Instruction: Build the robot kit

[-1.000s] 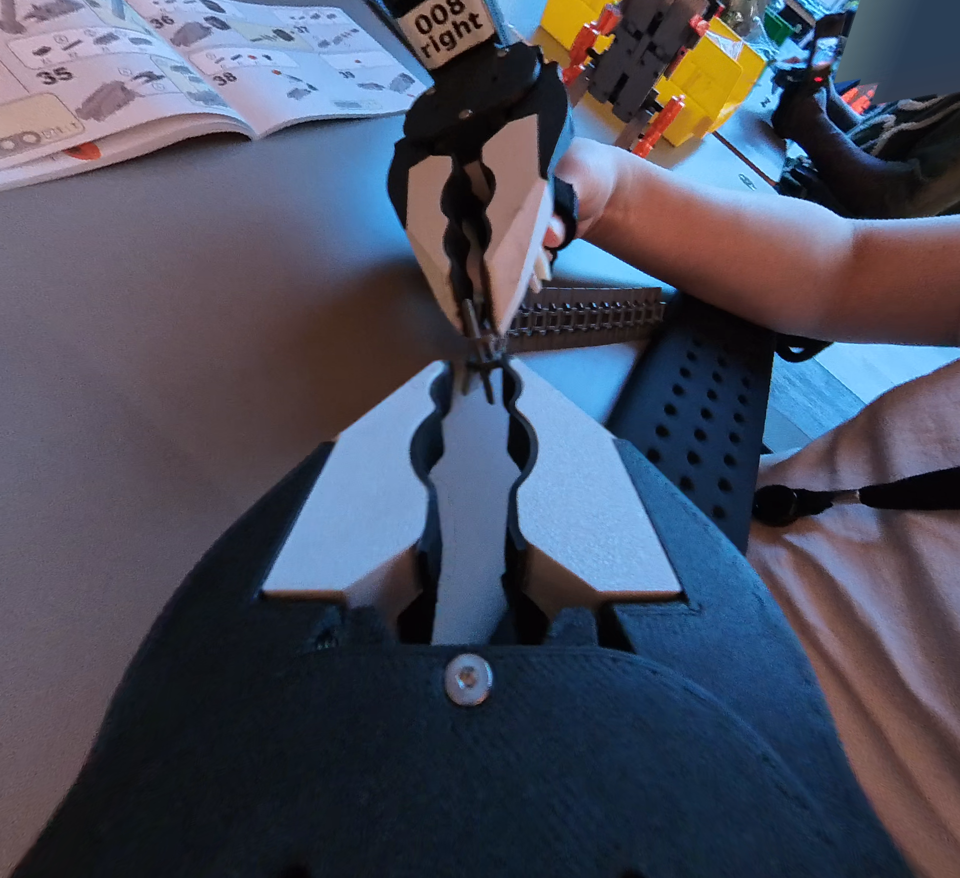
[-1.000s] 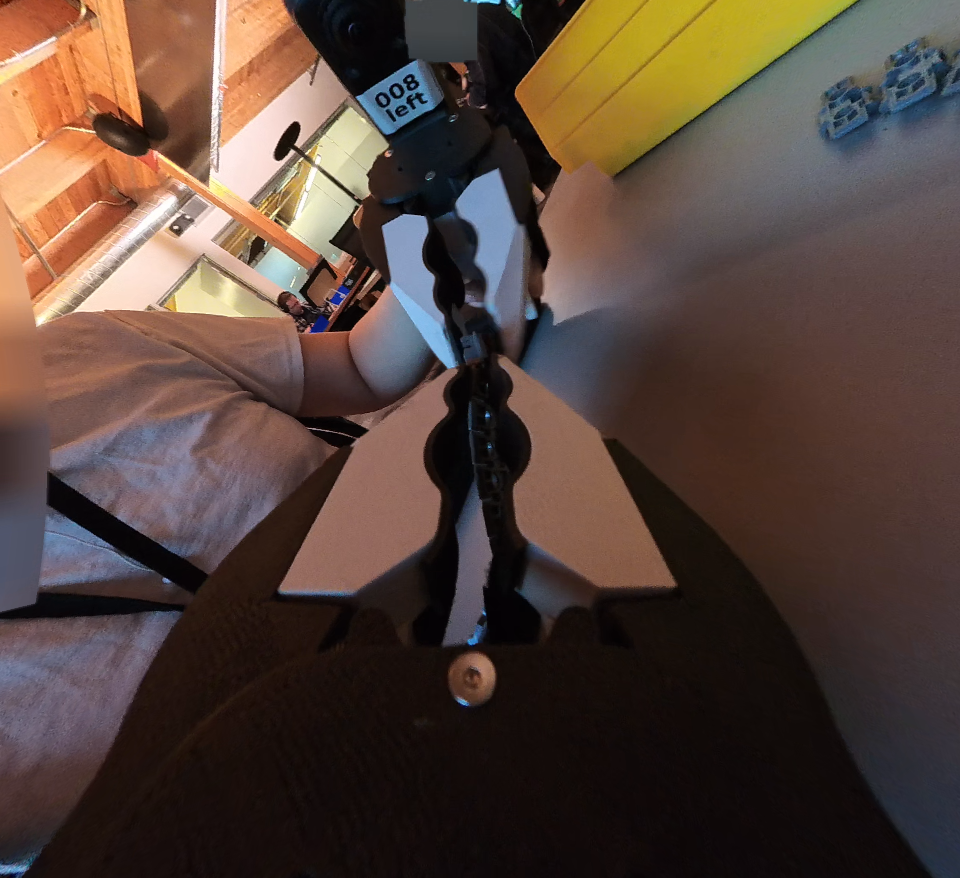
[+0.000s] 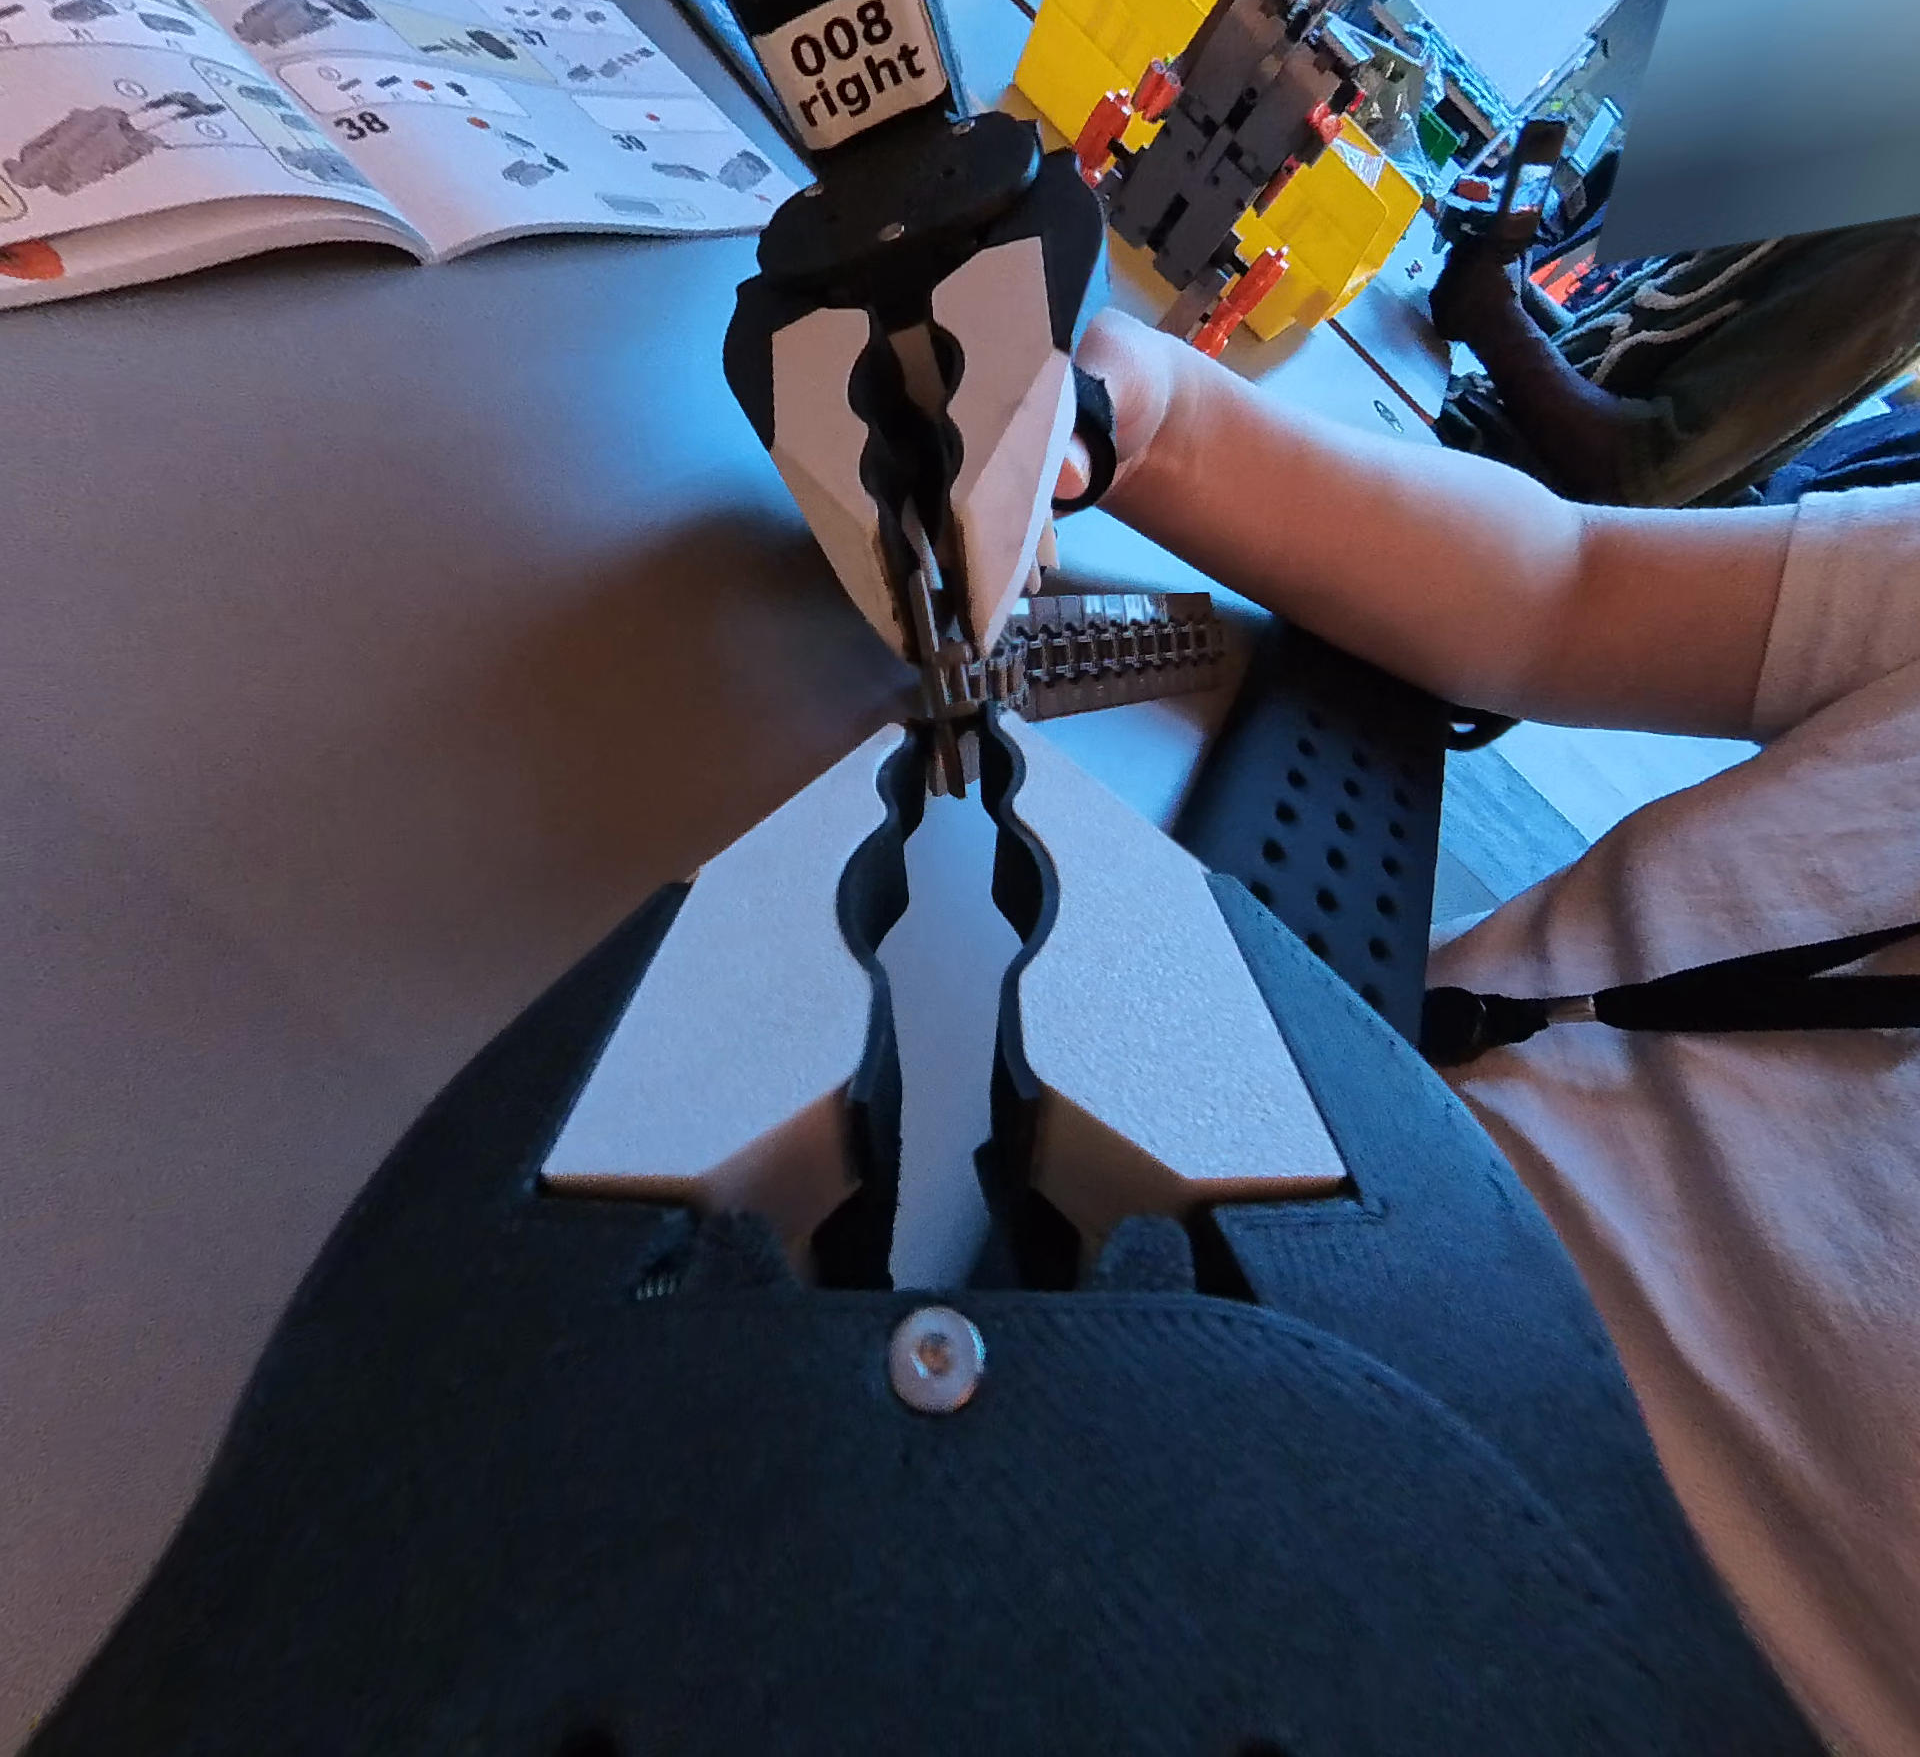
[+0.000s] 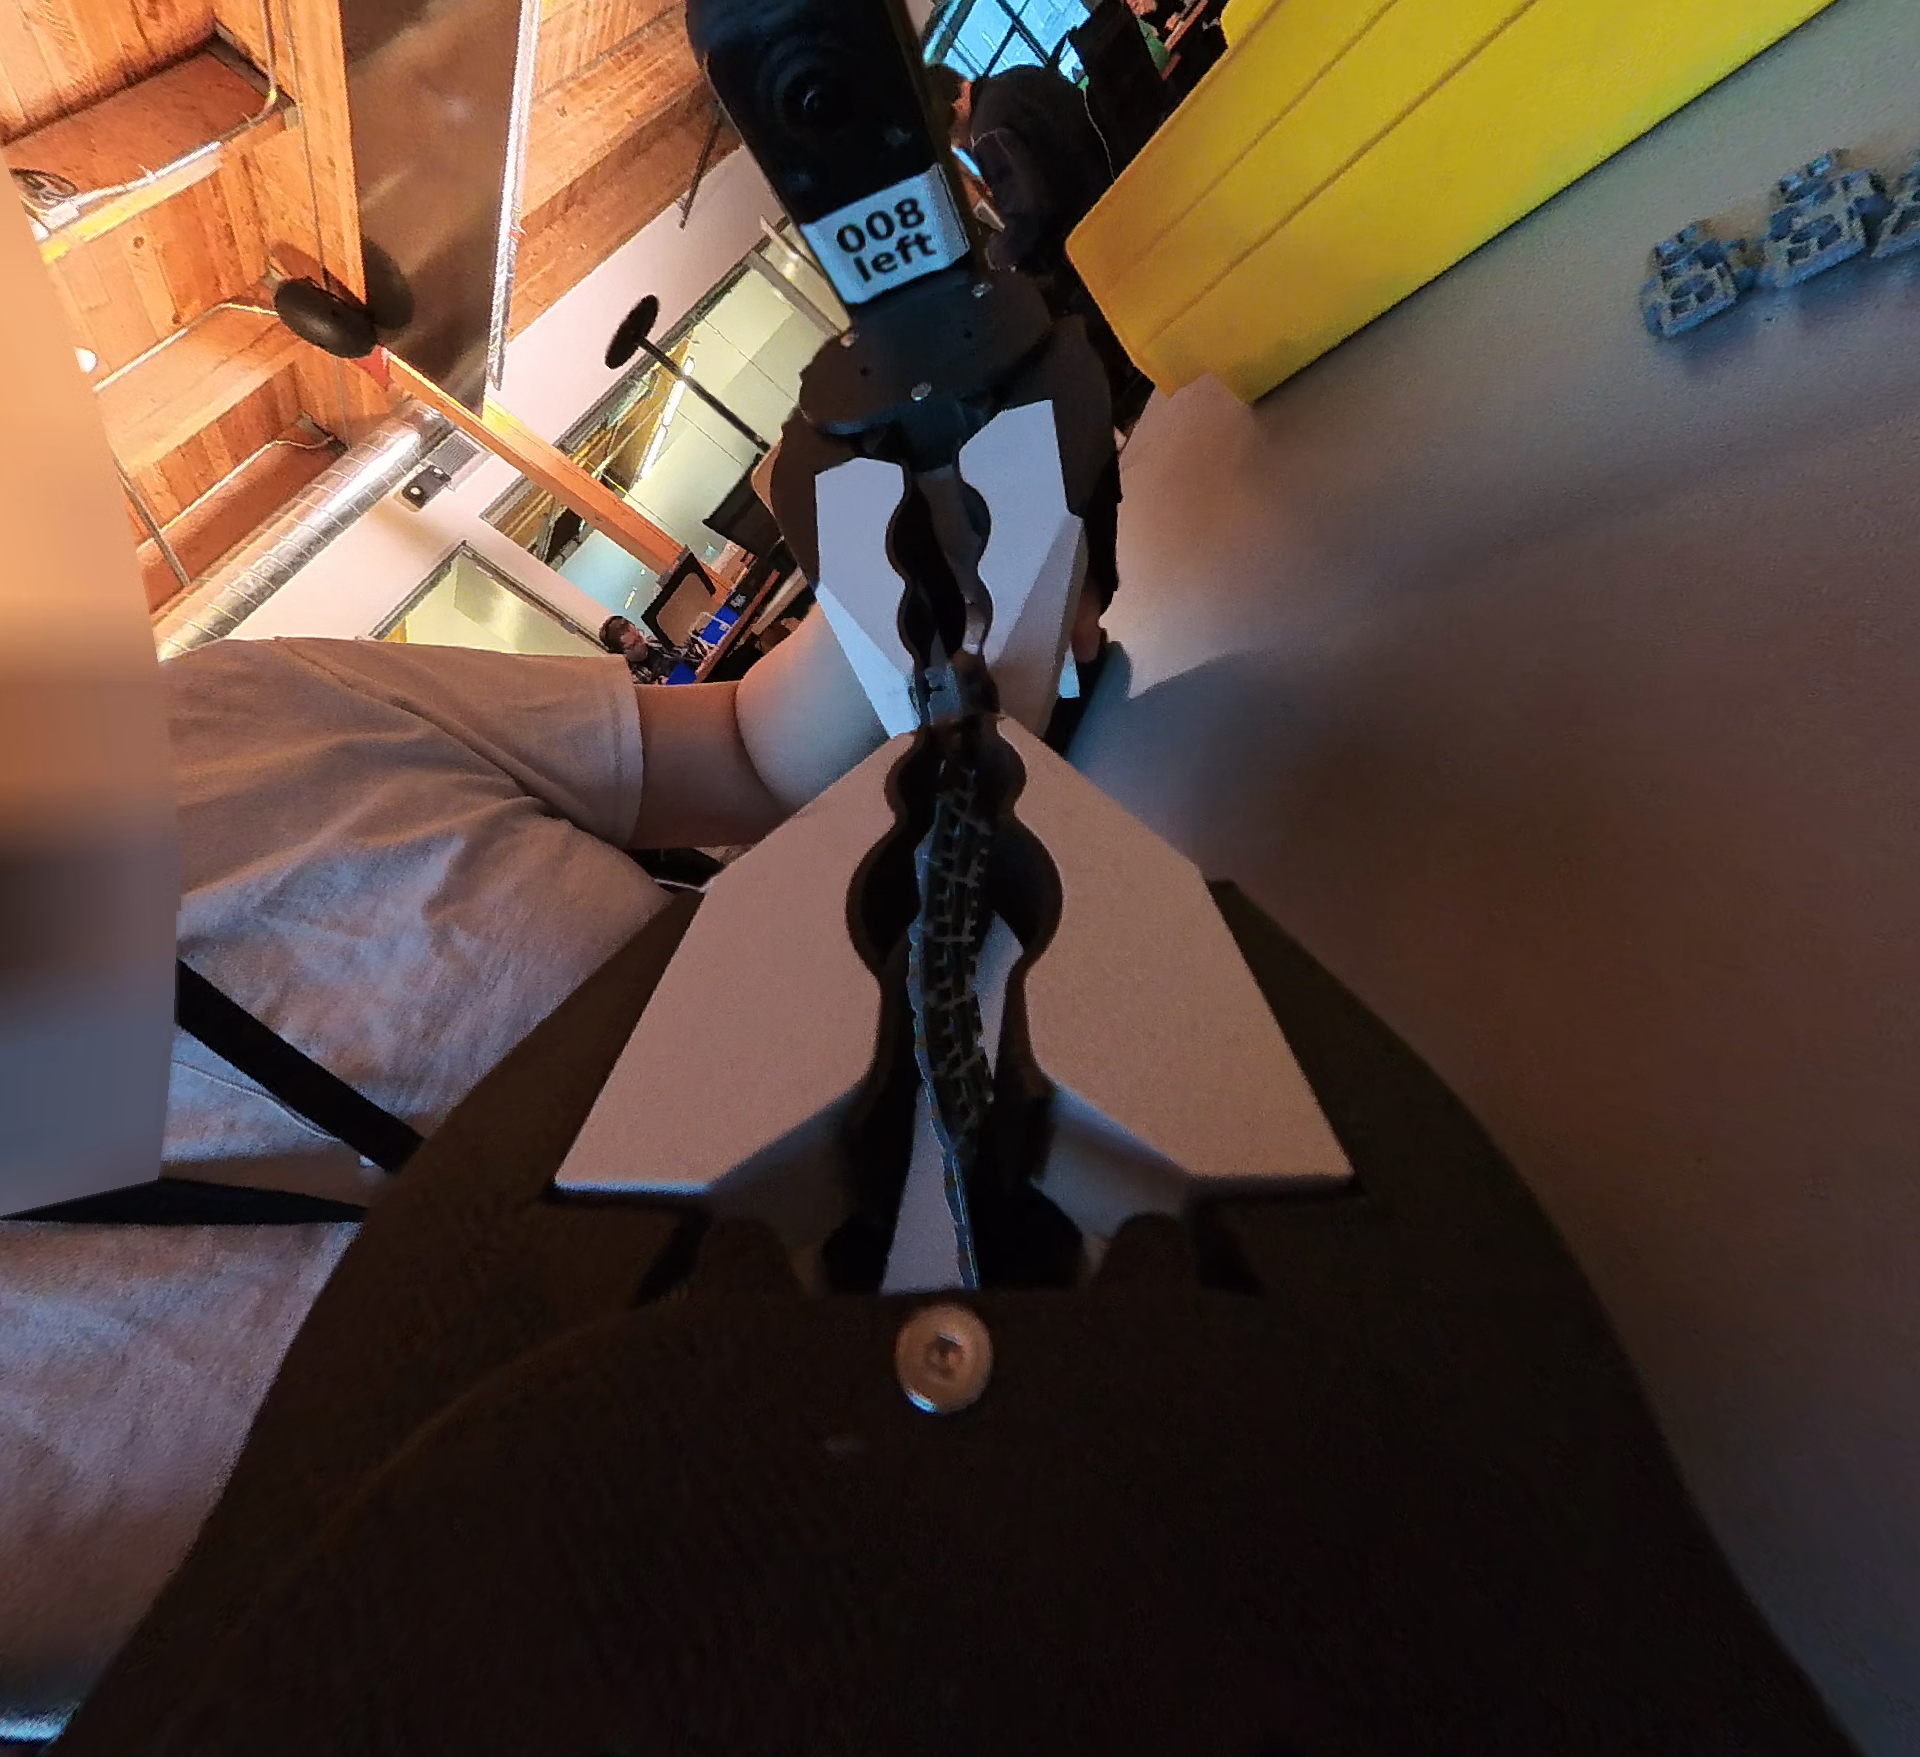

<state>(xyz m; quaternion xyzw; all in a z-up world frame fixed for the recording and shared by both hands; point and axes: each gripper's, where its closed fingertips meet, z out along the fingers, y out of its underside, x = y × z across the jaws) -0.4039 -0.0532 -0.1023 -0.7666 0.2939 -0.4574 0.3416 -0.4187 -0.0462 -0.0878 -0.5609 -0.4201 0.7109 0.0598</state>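
Tip to tip above the grey counter [image 3: 312, 668], the left gripper [image 3: 951, 751] and right gripper [image 3: 940, 637] each have their jaws closed on an end link of a dark track chain [image 3: 1112, 653]. In the left wrist view the chain's long axis trails right toward the counter's near edge, beside a perforated black piece [image 3: 1320, 834]. Bare counter lies left, an open manual [image 3: 343, 118] and yellow bins [image 3: 1122, 34] behind; loose grey links [image 4: 1787, 242] sit well apart.
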